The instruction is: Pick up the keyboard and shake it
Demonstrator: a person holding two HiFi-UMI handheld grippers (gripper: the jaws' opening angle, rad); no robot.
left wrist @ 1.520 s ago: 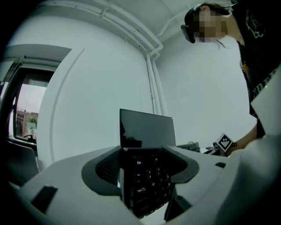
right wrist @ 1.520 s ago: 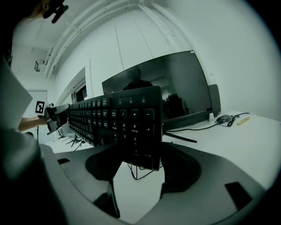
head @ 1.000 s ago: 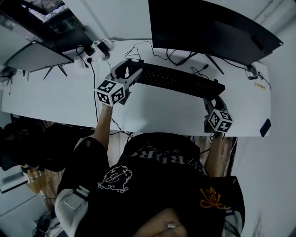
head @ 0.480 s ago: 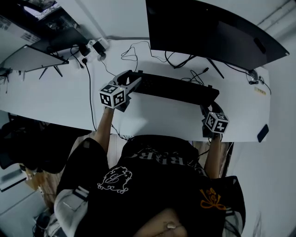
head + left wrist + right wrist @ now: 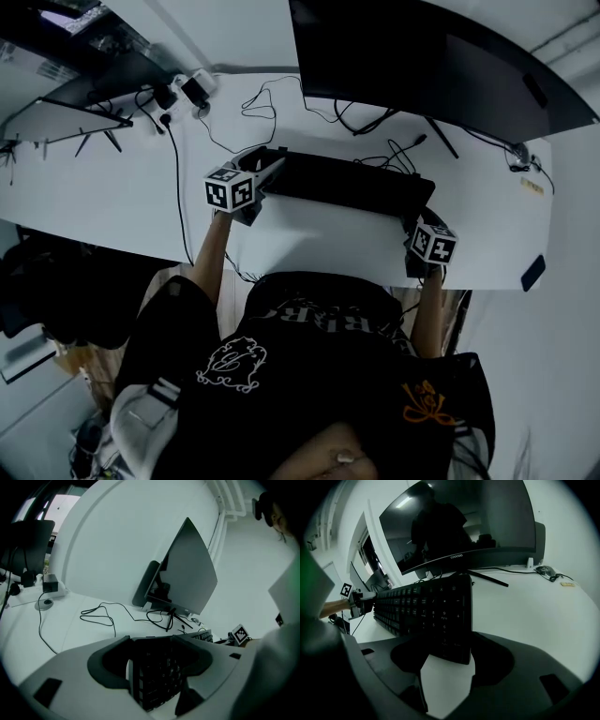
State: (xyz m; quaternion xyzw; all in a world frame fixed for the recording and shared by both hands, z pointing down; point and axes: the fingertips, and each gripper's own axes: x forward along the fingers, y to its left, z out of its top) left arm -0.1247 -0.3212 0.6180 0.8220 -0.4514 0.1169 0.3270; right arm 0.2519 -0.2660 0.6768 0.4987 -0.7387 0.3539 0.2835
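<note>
In the head view, the keyboard [image 5: 347, 183] lies over the white desk [image 5: 112, 202], just above the frame centre. Its long axis runs from 10 o'clock to 4 o'clock.

The left gripper [image 5: 269, 167] holds the keyboard's 10 o'clock end. In the left gripper view we see that end seated between the jaws, which pinch it.

The right gripper [image 5: 419, 214] holds the 4 o'clock end. In the right gripper view we see the number-pad end between the jaws, which clamp it.

We cannot tell from any view whether the keyboard's underside touches the desk.

The large dark monitor [image 5: 422, 56] stands at 12 o'clock from the keyboard. A second screen [image 5: 56, 117] sits at 10 o'clock, well apart.
</note>
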